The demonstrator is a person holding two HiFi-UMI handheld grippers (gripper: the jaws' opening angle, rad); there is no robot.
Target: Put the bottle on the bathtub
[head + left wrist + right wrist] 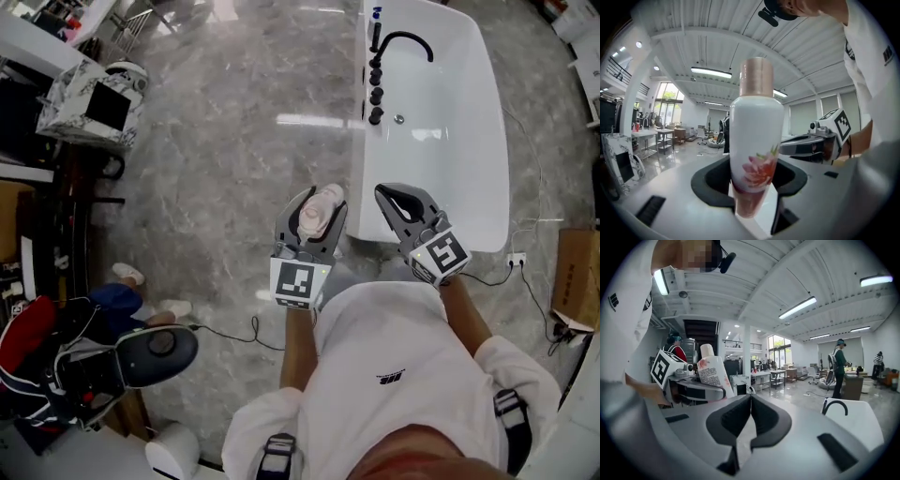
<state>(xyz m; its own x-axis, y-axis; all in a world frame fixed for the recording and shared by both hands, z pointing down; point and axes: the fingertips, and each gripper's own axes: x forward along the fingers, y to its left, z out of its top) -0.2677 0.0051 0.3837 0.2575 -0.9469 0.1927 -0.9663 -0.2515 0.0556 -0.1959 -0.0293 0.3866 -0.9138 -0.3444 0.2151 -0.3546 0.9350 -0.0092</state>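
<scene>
My left gripper point(312, 217) is shut on a white bottle point(321, 210) with a pink flower print and a rose-gold cap. In the left gripper view the bottle point(755, 140) stands upright between the jaws, its base clamped. My right gripper point(401, 203) is held beside it, shut and empty, its pads touching in the right gripper view point(750, 416). The white bathtub point(469, 141) lies just ahead and to the right, with a black faucet point(405, 42) on its left rim. Both grippers hover near the tub's near left corner.
Grey marble floor point(234, 141) spreads left of the tub. A patterned box point(89, 98) sits far left, a dark stool and bags point(141, 356) at lower left. Cables and a socket strip point(516, 258) lie right of the tub. People stand in the distance point(839, 364).
</scene>
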